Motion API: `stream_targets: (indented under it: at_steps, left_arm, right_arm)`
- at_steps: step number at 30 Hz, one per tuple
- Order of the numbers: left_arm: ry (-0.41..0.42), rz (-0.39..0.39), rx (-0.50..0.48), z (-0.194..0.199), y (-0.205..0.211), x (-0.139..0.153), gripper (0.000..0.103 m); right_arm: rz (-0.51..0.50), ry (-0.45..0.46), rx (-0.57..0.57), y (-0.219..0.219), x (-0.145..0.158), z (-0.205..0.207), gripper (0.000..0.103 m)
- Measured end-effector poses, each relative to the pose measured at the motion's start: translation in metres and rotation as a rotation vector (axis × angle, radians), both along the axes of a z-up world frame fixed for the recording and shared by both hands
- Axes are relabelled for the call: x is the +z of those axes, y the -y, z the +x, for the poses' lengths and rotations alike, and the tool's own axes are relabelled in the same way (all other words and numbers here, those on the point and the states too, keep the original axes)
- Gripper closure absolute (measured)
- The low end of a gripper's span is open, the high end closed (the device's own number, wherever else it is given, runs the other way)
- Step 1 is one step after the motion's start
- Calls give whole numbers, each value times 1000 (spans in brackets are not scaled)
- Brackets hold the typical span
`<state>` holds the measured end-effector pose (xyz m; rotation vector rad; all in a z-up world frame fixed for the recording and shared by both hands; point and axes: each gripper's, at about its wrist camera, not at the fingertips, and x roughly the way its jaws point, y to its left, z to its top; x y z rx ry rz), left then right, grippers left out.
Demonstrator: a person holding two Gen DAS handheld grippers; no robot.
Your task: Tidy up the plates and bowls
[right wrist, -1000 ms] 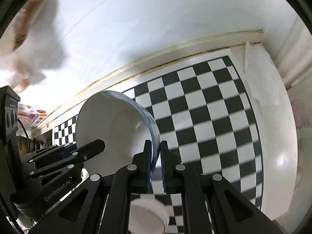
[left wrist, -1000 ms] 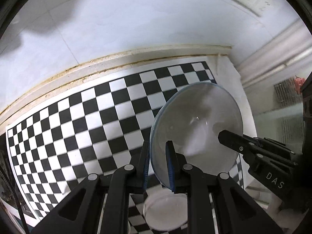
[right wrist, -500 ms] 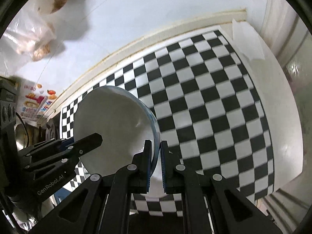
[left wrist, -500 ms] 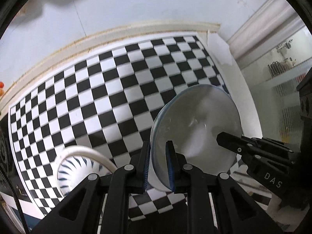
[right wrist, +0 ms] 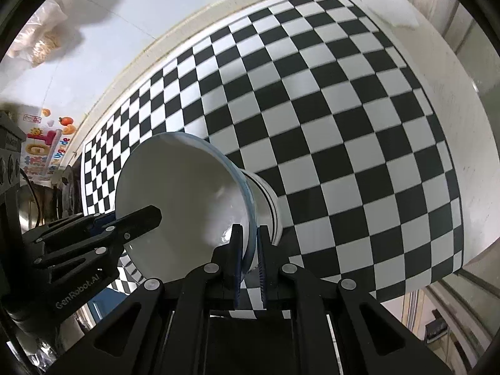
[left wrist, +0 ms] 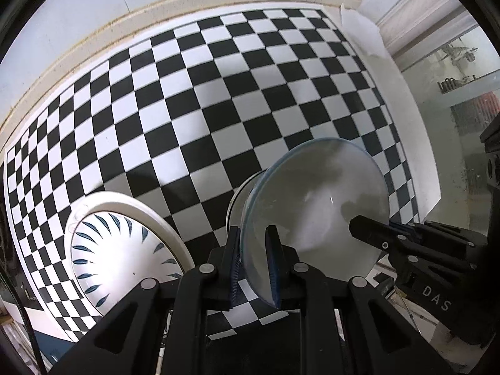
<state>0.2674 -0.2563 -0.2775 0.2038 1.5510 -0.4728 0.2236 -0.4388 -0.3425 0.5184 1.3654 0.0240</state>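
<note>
A white bowl with a thin blue rim (left wrist: 315,206) hangs above the checkered mat (left wrist: 218,100), held by both grippers on opposite sides of its rim. My left gripper (left wrist: 253,243) is shut on the near rim. In the right wrist view, my right gripper (right wrist: 248,243) is shut on the same bowl (right wrist: 181,200), whose foot carries dark rings. The other gripper shows in each view, the right gripper (left wrist: 375,234) and the left gripper (right wrist: 137,218). A white plate with blue leaf marks (left wrist: 125,250) lies on the mat at the lower left, beside the bowl.
The checkered mat (right wrist: 328,125) covers a white counter that meets a white wall at a cream edge (left wrist: 156,9). A crumpled white sheet (right wrist: 387,3) lies at the far right corner. Glass panels (left wrist: 453,93) stand to the right; colourful stickers (right wrist: 43,143) and a bag (right wrist: 40,47) are at the left.
Both grippers carried the bowl lower and across the mat, away from the wall. The leaf-patterned plate came into the left wrist view. A small white dish under the bowl left view.
</note>
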Motion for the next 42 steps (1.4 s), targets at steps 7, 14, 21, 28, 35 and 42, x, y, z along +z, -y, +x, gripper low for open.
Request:
stream_targets:
  at_steps: [7,14,21,28,35,42]
  left_arm:
    - [-26,28,14,-4,-1,-18,89]
    - [-38,41,25,-5,-2,-30,89]
    - [-29,58,31,-4,-3,-36,89]
    - [-29,57,37,-5,-4,-37,89]
    - [24,47,44,-13,-11,-17,88]
    - [127,20,11,-41,-22,24,88]
  right_arm:
    - [-7,-33,22,-6,-17,2,92]
    - [-15,-55,35,-8,-27,9,93]
    - [-16,-66,40,-9,-33,12,93]
    - [-23,-75,36,-9,-31,16,90]
    - [-29,-63,29,-9,-27,14,90]
    - [-93,34,29,-22,14,-14,89]
